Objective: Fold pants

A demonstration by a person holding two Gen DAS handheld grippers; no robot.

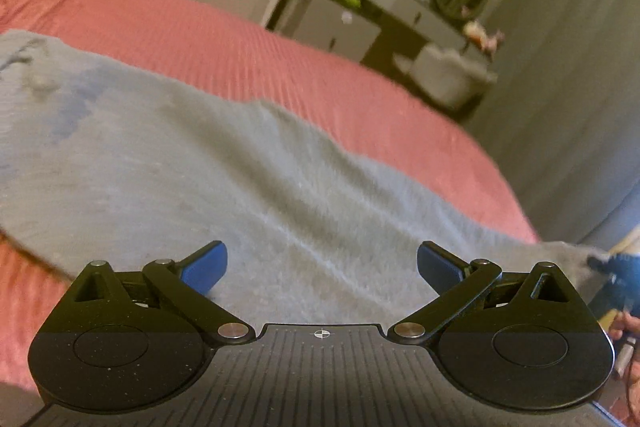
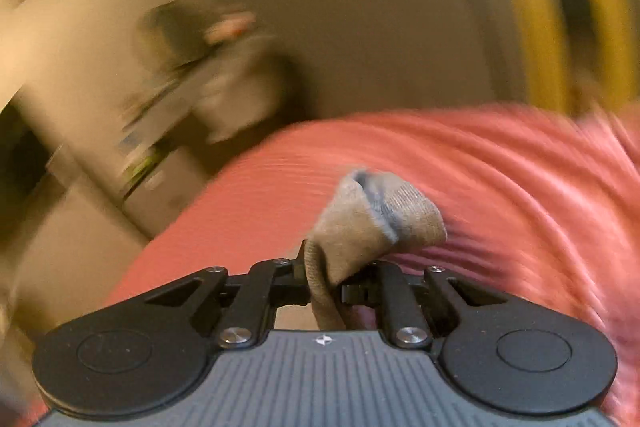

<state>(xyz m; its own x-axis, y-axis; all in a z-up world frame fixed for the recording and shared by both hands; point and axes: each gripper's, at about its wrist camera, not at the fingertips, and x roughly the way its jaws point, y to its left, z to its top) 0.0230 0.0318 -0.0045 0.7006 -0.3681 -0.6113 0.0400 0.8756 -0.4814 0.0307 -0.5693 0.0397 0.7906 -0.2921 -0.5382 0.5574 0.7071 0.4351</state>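
Left gripper (image 1: 322, 267): fingers (image 1: 206, 265) spread wide, nothing between them. Pants (image 1: 180, 163) lie directly ahead of and under my left fingertips, grey, spread fairly flat across the pink bed cover (image 1: 280, 67). Fabric runs from the far left, where the waist end seems to be, down toward the lower right edge of the bed. Can't tell whether the blue pads touch the cloth or sit just above it.

Right gripper (image 2: 324, 281): fingers pressed together, pinching a bunched grey end of the pants (image 2: 376, 219). The cloth passes between the fingers, wads up just ahead of them and hangs down behind the pinch point. The bunch is lifted above the bed cover (image 2: 500, 187), not lying on it. Which part of the pants this is, I can't tell.

Right view is heavily motion-blurred. Dresser (image 1: 400, 15) with clutter stands beyond the bed in the left view.
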